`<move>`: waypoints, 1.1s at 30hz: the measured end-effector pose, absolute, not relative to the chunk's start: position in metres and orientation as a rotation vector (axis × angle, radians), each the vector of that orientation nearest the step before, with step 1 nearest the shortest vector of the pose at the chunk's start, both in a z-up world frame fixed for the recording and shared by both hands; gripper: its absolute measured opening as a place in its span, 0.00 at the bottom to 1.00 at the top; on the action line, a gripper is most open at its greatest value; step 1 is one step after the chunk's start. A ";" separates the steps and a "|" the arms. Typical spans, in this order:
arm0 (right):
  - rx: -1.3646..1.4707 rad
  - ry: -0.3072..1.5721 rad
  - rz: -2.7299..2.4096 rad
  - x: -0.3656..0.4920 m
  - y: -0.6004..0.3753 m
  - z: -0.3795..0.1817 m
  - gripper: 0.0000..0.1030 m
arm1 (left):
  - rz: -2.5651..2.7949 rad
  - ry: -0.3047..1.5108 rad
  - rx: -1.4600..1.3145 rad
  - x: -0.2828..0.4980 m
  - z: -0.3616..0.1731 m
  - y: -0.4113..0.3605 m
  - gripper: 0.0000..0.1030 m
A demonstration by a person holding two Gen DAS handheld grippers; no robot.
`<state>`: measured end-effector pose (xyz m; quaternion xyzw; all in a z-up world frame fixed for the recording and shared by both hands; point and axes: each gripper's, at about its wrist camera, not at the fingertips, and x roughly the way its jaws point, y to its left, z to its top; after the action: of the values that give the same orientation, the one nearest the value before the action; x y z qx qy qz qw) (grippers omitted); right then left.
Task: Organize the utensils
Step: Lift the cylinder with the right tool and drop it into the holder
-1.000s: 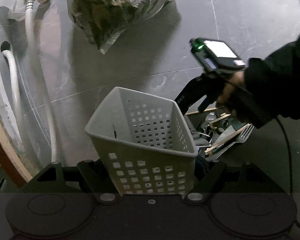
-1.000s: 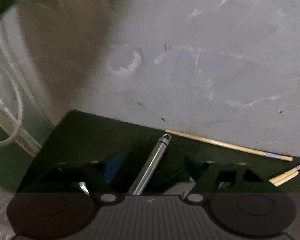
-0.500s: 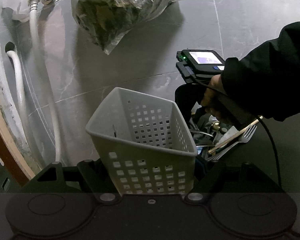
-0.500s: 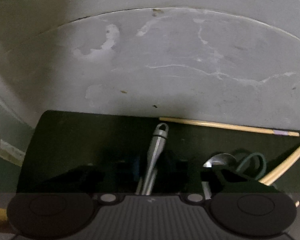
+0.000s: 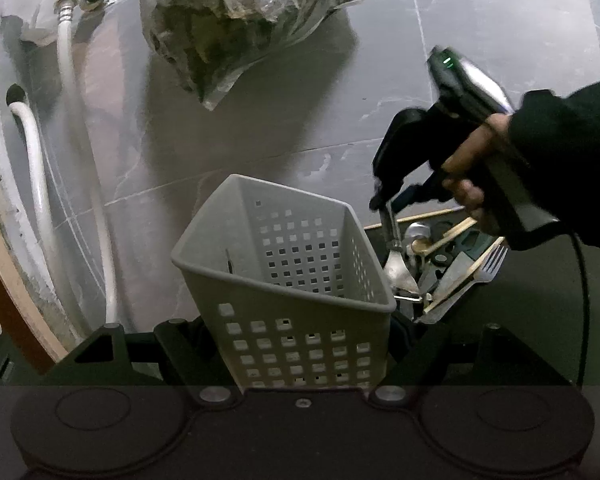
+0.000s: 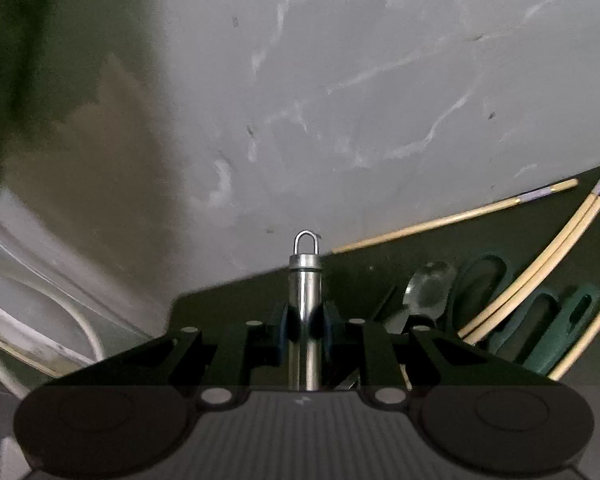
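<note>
A grey perforated basket [image 5: 292, 280] stands tilted between the fingers of my left gripper [image 5: 300, 336], which is shut on it. My right gripper [image 6: 305, 320] has its jaws closing, and the pads press on the round steel handle [image 6: 305, 280] of a utensil with a ring at its end. In the left wrist view the right gripper [image 5: 388, 196] hangs just right of the basket, and the utensil's pointed steel head [image 5: 398, 272] dangles below it. On the dark mat [image 6: 240, 300] lie chopsticks [image 6: 452, 220], a spoon [image 6: 428, 288], green-handled scissors [image 6: 540, 320] and a fork [image 5: 488, 268].
A clear bag of dark stuff [image 5: 240, 20] lies on the grey marbled floor behind the basket. White hoses [image 5: 80, 160] run along the left edge. A hand in a dark sleeve [image 5: 476, 184] holds the right gripper, with a cable trailing at the right.
The right gripper's jaws have closed onto the steel handle, rolled, and raised the utensil off the mat beside the basket. The left gripper and the basket have stayed put.
</note>
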<state>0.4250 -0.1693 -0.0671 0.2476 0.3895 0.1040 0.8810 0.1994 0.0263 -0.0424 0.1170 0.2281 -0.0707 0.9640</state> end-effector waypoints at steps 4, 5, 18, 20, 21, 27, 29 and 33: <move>0.541 0.692 0.219 0.391 -0.192 -0.053 0.19 | -0.162 0.460 0.245 0.198 -0.043 0.026 0.77; 0.545 0.660 0.217 0.383 -0.198 -0.050 0.19 | -0.167 0.459 0.247 0.198 -0.043 0.025 0.77; 0.591 0.434 0.228 0.313 -0.231 0.019 0.19 | -0.255 0.457 0.272 0.193 -0.044 0.014 0.77; 0.586 0.409 0.252 0.301 -0.233 0.033 0.19 | -0.262 0.457 0.275 0.193 -0.045 0.013 0.77; 0.582 0.399 0.268 0.295 -0.234 0.039 0.19 | -0.263 0.456 0.277 0.192 -0.045 0.013 0.77; 0.480 0.318 0.415 0.260 -0.217 0.078 0.19 | -0.268 0.454 0.280 0.192 -0.045 0.014 0.77; 0.441 0.296 0.476 0.250 -0.206 0.087 0.19 | -0.268 0.455 0.279 0.192 -0.045 0.014 0.77; 0.367 0.281 0.562 0.236 -0.184 0.095 0.19 | -0.271 0.454 0.280 0.192 -0.045 0.014 0.77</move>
<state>0.2362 -0.1844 0.0946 0.1793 0.1373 0.2751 0.9345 0.1922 0.0145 -0.0449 0.1378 0.2236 -0.1333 0.9556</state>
